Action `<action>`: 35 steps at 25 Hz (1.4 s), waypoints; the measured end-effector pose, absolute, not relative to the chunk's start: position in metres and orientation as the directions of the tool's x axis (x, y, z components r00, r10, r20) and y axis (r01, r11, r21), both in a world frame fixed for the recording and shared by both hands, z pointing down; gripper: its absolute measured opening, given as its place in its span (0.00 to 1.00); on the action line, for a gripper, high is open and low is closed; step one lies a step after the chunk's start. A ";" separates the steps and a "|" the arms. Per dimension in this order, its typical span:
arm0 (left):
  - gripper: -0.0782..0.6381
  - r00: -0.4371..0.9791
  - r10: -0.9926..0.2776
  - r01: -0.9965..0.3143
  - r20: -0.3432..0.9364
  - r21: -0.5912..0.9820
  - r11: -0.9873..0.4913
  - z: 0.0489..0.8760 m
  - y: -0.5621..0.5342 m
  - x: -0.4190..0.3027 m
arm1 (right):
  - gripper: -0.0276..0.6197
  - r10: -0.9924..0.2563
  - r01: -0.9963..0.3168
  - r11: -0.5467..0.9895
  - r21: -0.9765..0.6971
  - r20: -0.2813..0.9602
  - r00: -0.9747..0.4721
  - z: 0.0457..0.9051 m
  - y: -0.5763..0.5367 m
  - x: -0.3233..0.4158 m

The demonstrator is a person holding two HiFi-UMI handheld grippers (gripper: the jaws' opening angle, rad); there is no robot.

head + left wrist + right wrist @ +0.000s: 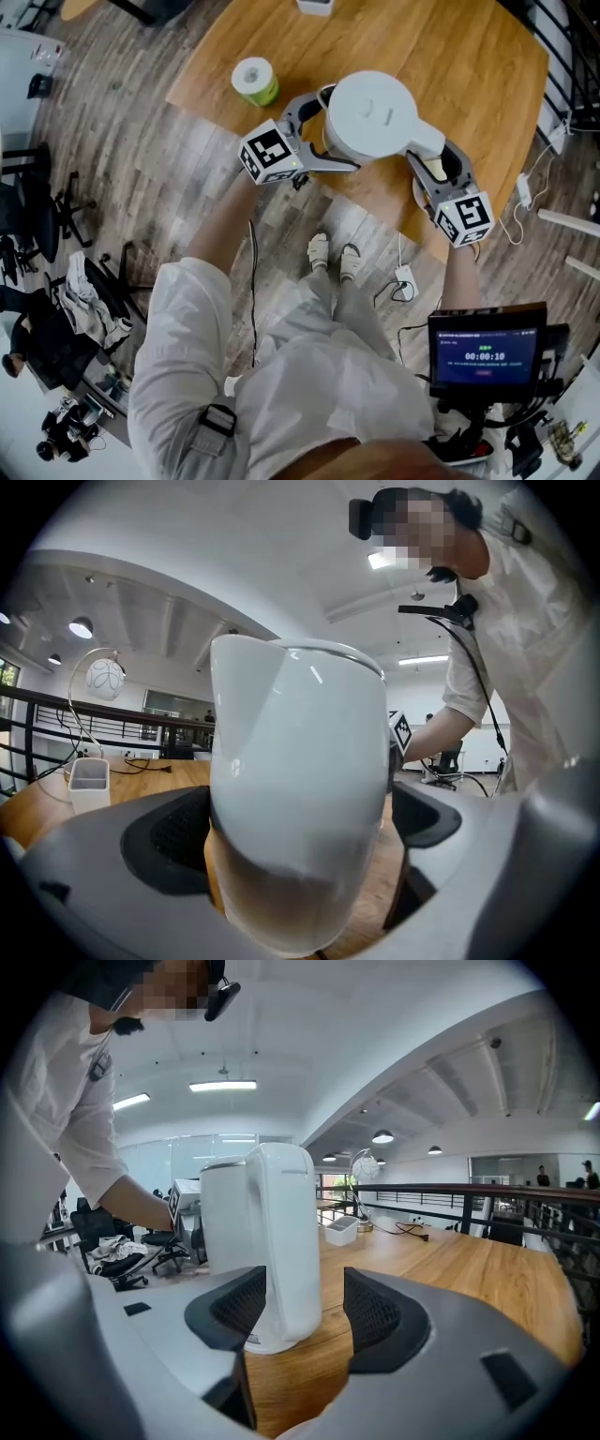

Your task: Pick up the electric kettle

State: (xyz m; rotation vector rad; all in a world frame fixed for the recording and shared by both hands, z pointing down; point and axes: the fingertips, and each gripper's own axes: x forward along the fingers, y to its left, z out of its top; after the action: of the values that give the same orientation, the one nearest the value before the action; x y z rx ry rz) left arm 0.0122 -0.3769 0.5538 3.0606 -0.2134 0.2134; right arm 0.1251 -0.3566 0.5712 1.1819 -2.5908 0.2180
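Note:
A white electric kettle (370,112) stands upright on the round wooden table (469,56), near its front edge. My left gripper (336,131) reaches in from the left, open at its widest. The kettle's body (295,799) fills the space between its black pads (169,832), spout side toward the camera. My right gripper (433,159) comes from the right, open, with the kettle's handle (281,1241) between its pads (380,1312) and a gap on the right side. In the right gripper view the kettle's base rests on the wood.
A green and white roll (254,80) sits on the table left of the kettle. A small white container (315,6) stands at the far edge. Cables and a plug block (521,190) lie on the floor to the right. Office chairs (37,225) stand at the left.

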 end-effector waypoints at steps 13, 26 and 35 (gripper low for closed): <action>0.92 0.988 -0.076 -0.079 0.138 0.023 -0.997 0.560 -0.385 0.016 | 0.42 -0.696 -0.733 0.680 0.001 0.314 -0.646 0.586 -0.372 0.115; 0.92 0.991 -0.073 -0.075 0.109 0.010 -0.997 0.551 -0.383 0.014 | 0.39 -0.698 -0.709 0.700 0.085 0.291 -0.654 0.567 -0.374 0.107; 0.92 0.992 -0.069 -0.070 0.104 0.010 -0.997 0.550 -0.380 0.016 | 0.23 -0.682 -0.690 0.719 0.085 0.276 -0.677 0.566 -0.365 0.102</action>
State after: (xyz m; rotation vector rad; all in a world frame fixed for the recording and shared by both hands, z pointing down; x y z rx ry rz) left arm 0.0160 -0.3797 0.5497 3.1214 -0.1090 0.1620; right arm 0.1023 -0.3655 0.5656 1.0796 -2.6368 0.0384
